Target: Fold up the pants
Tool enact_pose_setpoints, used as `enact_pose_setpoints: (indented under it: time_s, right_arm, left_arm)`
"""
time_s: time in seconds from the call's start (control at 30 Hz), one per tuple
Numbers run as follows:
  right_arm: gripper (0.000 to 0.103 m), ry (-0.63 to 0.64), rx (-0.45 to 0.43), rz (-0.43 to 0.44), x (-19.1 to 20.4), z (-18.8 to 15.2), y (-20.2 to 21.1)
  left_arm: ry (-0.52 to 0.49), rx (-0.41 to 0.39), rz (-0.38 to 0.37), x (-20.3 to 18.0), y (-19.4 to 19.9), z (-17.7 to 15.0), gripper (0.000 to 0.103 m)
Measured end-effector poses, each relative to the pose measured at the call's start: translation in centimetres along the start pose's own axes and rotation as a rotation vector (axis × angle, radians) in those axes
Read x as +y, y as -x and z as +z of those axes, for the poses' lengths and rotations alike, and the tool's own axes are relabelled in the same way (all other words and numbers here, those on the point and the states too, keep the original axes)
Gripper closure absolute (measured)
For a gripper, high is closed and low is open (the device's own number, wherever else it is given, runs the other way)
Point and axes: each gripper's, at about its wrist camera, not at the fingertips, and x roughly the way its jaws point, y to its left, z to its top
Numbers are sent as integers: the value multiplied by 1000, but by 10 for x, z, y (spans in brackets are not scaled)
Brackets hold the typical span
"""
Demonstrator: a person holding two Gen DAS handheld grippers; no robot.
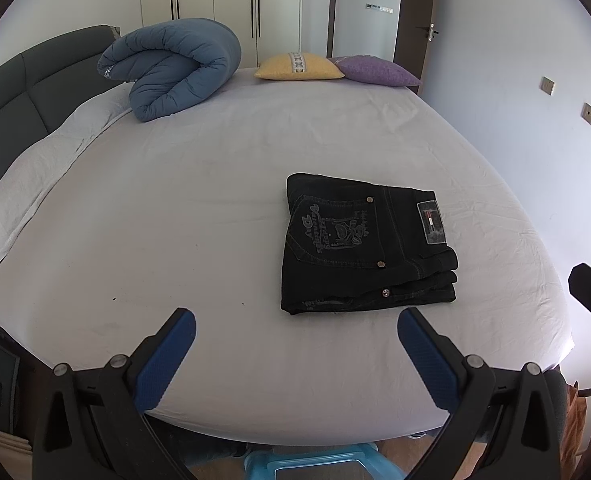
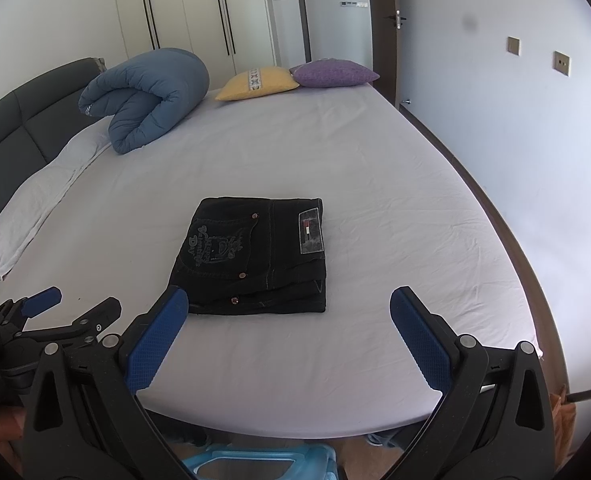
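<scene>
Black jeans [image 1: 359, 246] lie folded into a compact rectangle on the white bed sheet [image 1: 215, 200], back pocket embroidery and a waistband patch facing up. In the right wrist view the same pants [image 2: 255, 258] lie just beyond the fingers. My left gripper [image 1: 295, 338] hovers over the bed's near edge, open and empty, with the pants ahead and slightly right. My right gripper [image 2: 289, 322] is open too, holding nothing; its left fingertip [image 2: 173, 308] sits close to the pants' near left corner. The left gripper [image 2: 61, 306] also shows at the left of the right wrist view.
A rolled blue duvet [image 1: 171, 66] lies at the far left by the dark headboard [image 1: 23, 84]. A yellow cushion [image 1: 299, 66] and a purple cushion [image 1: 375, 69] rest at the far edge. A white pillow [image 1: 35, 176] lies along the left. A blue plastic stool [image 1: 315, 464] stands below the near edge.
</scene>
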Motion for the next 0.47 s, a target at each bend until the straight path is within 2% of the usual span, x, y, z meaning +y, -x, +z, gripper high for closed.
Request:
enact_pose_setpoints:
  time_s: [0.47]
  right_arm:
    - [0, -3, 4, 7, 1, 0, -1]
  left_arm:
    - [21, -12, 18, 4, 3, -2, 0]
